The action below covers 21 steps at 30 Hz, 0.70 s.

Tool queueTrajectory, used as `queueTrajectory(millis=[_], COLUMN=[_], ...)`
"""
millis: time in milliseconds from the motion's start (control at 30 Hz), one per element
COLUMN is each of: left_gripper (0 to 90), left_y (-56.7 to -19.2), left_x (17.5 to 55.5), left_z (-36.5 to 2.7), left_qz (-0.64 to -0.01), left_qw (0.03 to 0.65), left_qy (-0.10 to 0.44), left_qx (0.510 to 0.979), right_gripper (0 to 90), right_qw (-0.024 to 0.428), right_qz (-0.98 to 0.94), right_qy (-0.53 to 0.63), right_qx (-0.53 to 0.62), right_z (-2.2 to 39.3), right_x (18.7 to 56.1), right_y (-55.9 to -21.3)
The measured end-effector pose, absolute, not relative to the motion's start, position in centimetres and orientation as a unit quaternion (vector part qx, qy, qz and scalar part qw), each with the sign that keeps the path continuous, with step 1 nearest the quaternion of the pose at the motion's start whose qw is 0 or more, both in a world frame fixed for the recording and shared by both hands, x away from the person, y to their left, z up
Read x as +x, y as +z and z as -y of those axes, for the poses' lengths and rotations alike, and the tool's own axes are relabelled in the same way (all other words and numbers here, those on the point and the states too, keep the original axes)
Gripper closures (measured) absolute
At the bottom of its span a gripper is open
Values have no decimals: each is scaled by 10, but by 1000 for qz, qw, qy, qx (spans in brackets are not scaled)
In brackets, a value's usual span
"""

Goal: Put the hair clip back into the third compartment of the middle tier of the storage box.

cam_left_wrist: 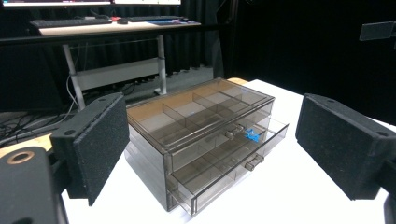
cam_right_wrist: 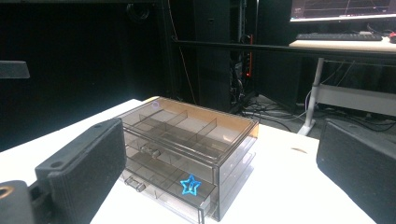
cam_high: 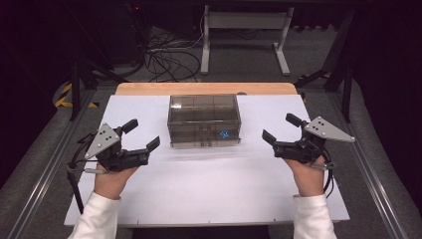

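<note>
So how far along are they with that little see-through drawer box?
Early, it seems. Already done: the lower drawer of the smoky clear plastic drawer box sits slightly pulled out. A small blue star-shaped object lies inside a drawer. In hand: nothing; the left hand-held gripper and right hand-held gripper hover open on either side. Any handling of the box remains.

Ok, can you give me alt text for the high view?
A smoky clear plastic drawer box holding a small blue star sits mid-table on a white tabletop. The left tongs and right tongs flank it, both open and empty.
</note>
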<state>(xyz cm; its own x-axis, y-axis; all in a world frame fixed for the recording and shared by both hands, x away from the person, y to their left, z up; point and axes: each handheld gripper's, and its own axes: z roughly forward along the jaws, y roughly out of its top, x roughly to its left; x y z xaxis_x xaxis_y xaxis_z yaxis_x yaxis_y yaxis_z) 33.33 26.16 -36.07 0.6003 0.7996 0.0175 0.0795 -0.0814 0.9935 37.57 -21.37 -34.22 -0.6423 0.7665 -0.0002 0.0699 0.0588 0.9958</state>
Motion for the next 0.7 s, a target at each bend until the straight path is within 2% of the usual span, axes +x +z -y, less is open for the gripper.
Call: queueTrajectory(millis=[700], left_gripper=[98], left_y=[-369], left_x=[327], left_z=[-283], left_qz=[-334], left_qw=[599], left_qy=[305], left_qx=[660], right_gripper=[23], right_qw=[282], right_qz=[-668], right_qy=[610], right_qx=[319], right_z=[216], right_x=[374], right_y=[-348])
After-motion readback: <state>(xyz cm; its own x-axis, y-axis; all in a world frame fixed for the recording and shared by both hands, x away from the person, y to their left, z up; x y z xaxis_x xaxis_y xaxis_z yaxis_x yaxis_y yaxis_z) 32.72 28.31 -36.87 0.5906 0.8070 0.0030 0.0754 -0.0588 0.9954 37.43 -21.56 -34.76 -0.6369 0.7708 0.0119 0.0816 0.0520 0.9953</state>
